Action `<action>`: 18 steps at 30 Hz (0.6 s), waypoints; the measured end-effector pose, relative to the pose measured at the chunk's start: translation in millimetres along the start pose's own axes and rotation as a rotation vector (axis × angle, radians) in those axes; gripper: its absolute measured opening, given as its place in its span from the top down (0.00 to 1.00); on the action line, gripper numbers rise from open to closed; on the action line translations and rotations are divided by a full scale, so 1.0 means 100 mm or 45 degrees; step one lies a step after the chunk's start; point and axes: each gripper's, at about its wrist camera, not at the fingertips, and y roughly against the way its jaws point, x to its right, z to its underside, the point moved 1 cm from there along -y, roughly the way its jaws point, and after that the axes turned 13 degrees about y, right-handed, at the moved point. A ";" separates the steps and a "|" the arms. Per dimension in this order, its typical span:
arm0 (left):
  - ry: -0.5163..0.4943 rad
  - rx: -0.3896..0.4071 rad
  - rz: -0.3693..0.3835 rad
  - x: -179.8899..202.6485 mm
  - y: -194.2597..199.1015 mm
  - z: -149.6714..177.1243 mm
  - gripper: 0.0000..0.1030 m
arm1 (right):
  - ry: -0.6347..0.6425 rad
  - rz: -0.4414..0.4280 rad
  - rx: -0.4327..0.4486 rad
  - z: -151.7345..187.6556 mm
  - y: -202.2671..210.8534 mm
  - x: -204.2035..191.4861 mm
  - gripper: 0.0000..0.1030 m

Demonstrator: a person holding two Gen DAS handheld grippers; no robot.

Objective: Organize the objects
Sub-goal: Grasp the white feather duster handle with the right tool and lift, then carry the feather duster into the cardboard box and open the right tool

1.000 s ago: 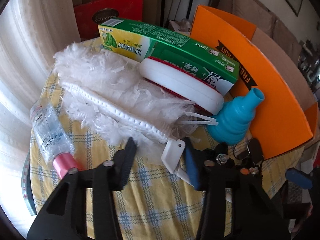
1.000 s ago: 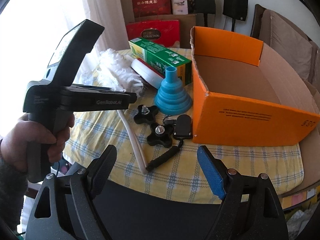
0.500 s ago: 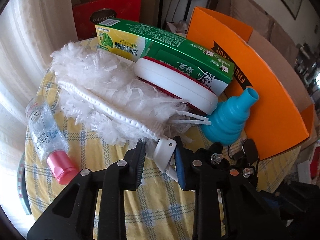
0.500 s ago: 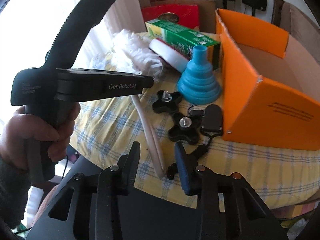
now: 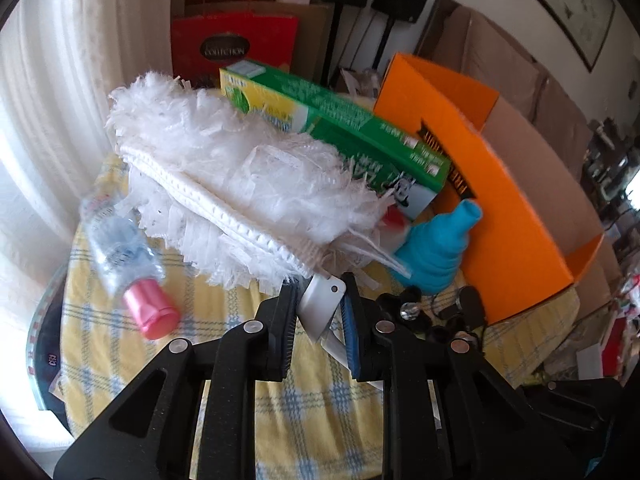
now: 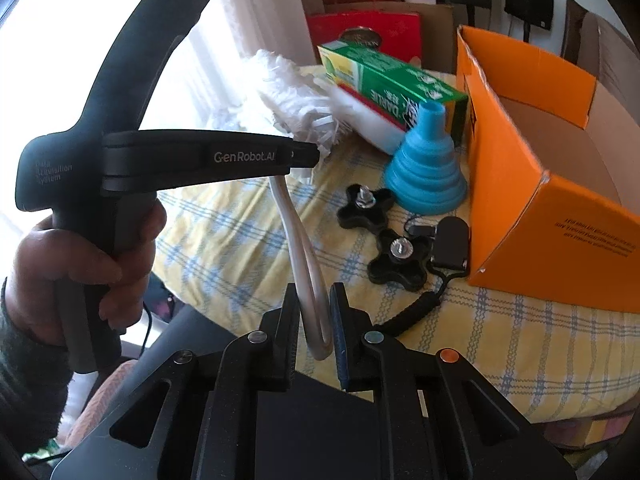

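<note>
A white fluffy duster [image 5: 240, 184] with a white handle is lifted off the yellow checked tablecloth [image 5: 224, 360]. My left gripper [image 5: 320, 304] is shut on the duster's white handle base near the fluffy head. My right gripper [image 6: 314, 320] is shut on the looped far end of the duster handle [image 6: 304, 264]; the duster head [image 6: 288, 92] shows beyond the left gripper body. An open orange cardboard box [image 6: 560, 184] stands on the right of the table, also in the left wrist view [image 5: 500, 208].
A green toothpaste box [image 5: 340, 128], a white and red round item [image 6: 368, 116], a blue collapsible funnel [image 6: 428, 168], two black knobs [image 6: 396, 260], a black clip with cord [image 6: 448, 244] and a clear bottle with pink cap [image 5: 128, 264] lie on the table.
Both grippers closed on the duster: the left on the handle base, the right on the handle's end. The duster has risen off the table and tilted up.
</note>
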 end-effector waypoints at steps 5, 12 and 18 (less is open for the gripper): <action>-0.034 0.056 0.010 0.18 0.14 -0.16 0.82 | 0.001 -0.002 0.056 -0.10 0.14 -0.07 0.87; -0.123 0.092 0.043 0.62 0.30 -0.35 0.82 | -0.042 0.032 0.137 -0.18 0.44 0.12 0.86; -0.192 0.080 0.095 1.15 0.22 -0.50 0.82 | -0.103 0.082 0.161 -0.18 0.77 0.45 0.86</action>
